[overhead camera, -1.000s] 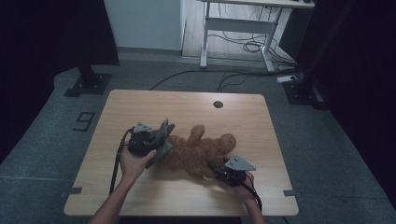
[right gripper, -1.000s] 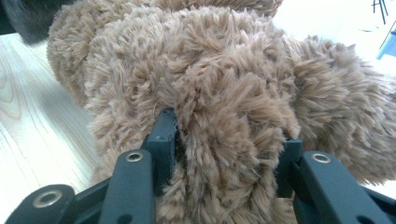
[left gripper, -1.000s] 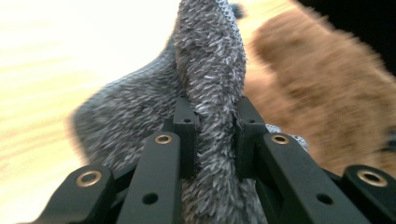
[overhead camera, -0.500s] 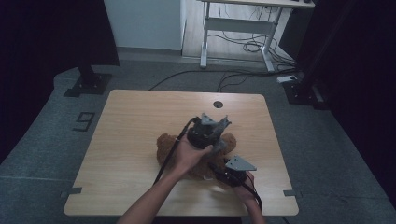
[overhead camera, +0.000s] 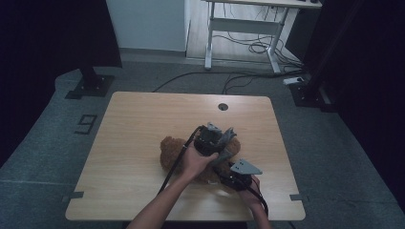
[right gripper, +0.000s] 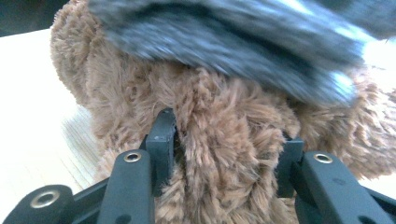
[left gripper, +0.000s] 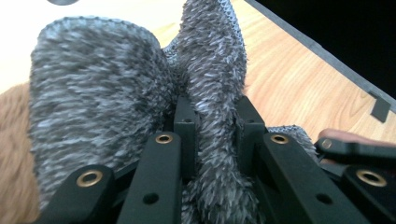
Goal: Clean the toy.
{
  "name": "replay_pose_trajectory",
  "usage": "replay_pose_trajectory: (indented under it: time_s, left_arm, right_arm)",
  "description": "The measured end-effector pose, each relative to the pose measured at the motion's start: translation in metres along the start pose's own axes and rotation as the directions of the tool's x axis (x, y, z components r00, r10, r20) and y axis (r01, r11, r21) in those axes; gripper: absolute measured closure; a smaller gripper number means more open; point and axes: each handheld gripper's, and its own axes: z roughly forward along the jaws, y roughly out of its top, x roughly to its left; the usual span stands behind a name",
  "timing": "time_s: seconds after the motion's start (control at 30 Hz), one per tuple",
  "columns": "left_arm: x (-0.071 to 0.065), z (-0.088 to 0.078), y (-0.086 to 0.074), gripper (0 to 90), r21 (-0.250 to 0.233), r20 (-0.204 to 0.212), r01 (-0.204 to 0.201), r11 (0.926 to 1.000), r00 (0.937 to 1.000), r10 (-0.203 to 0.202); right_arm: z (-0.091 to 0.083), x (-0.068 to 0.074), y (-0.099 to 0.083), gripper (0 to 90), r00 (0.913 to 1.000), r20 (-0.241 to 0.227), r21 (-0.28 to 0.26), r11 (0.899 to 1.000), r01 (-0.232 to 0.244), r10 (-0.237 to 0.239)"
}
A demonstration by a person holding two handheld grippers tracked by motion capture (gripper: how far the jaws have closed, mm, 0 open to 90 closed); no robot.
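Observation:
A brown plush bear (overhead camera: 173,150) lies on the wooden table (overhead camera: 143,119), near the front right. My left gripper (overhead camera: 224,143) is shut on a fuzzy grey knitted cloth (left gripper: 140,93), pinched between its jaws, and holds it over the bear's right part. The grey cloth (right gripper: 243,37) hangs blurred across the top of the right gripper view. My right gripper (overhead camera: 229,177) sits at the bear's near right side, jaws closed on a thick tuft of the brown fur (right gripper: 224,135).
A round cable hole (overhead camera: 223,107) sits in the table's far edge. The table's right edge runs close by in the left gripper view. On the floor lie cables, a dark stand base (overhead camera: 90,86) at left and a desk frame (overhead camera: 243,28) behind.
My left gripper carried the grey cloth from the bear's left side across to its right, then lowered it closer to the right gripper. The right gripper stayed on the bear.

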Motion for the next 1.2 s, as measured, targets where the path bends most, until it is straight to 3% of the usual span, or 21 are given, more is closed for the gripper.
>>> replay_pose_trajectory:
  time_s: [0.17,0.2,0.3,0.4,0.47,0.53,0.63,0.8,0.93,1.0,1.07,1.13,1.2]
  left_arm:
    - [0.029,-0.029,-0.018,75.4,-0.041,-0.072,0.026,0.9988,0.997,-0.029]
    - [0.038,-0.035,-0.023,75.5,-0.047,-0.075,0.04,0.9981,0.9962,-0.043]
    - [0.059,-0.055,-0.035,75.7,-0.088,-0.033,0.11,0.99,0.993,-0.113]
    - [0.069,-0.075,-0.041,75.6,-0.117,-0.071,0.099,0.9882,0.9916,-0.108]
    - [0.08,-0.087,-0.048,75.6,-0.111,-0.115,0.097,0.9891,0.9873,-0.11]
    - [0.088,-0.091,-0.056,75.6,-0.097,-0.152,0.098,0.9904,0.982,-0.112]
    - [0.104,-0.099,-0.073,75.4,-0.116,-0.122,0.151,0.9818,0.9788,-0.165]
    - [0.12,-0.107,-0.09,75.4,-0.125,-0.137,0.191,0.9735,0.9685,-0.208]
    - [0.13,-0.103,-0.106,75.6,-0.096,-0.161,0.22,0.9709,0.9592,-0.233]
    - [0.134,-0.092,-0.117,75.8,-0.045,-0.174,0.234,0.9711,0.9555,-0.239]
    - [0.137,-0.085,-0.128,75.8,-0.042,-0.157,0.257,0.9654,0.9525,-0.261]
    - [0.141,-0.085,-0.132,75.8,-0.06,-0.119,0.291,0.9547,0.9475,-0.297]
    - [0.141,-0.093,-0.127,75.8,-0.073,-0.114,0.284,0.956,0.9499,-0.291]
  right_arm:
    - [0.0,-0.001,0.0,54.3,0.9999,-0.006,-0.001,1.0,-0.015,0.015]
    - [0.0,-0.002,0.0,54.3,0.9998,-0.007,-0.002,1.0,-0.018,0.018]
    - [0.001,-0.001,0.0,54.3,0.9998,-0.007,-0.003,1.0,-0.017,0.017]
    - [0.0,-0.001,0.0,54.3,0.9998,-0.005,-0.003,1.0,-0.019,0.019]
    - [0.0,-0.001,0.0,54.3,0.9998,-0.005,-0.004,1.0,-0.022,0.022]
    - [0.0,-0.002,0.0,54.2,0.9998,-0.005,-0.004,1.0,-0.021,0.021]
    - [0.001,-0.001,0.0,54.1,0.9998,-0.007,-0.004,1.0,-0.02,0.02]
    - [0.0,-0.001,0.0,54.0,0.9998,-0.006,-0.004,1.0,-0.021,0.021]
    - [0.001,-0.001,-0.001,53.9,0.9997,-0.006,-0.005,1.0,-0.023,0.023]
    - [0.0,-0.002,0.0,53.9,0.9997,-0.005,-0.002,1.0,-0.023,0.023]
    - [0.0,-0.002,-0.001,53.8,0.9997,-0.006,-0.003,1.0,-0.023,0.023]
    - [0.0,-0.002,-0.001,53.8,0.9997,-0.006,-0.003,1.0,-0.023,0.023]
    - [0.0,-0.002,-0.001,53.8,0.9997,-0.006,-0.005,1.0,-0.025,0.025]
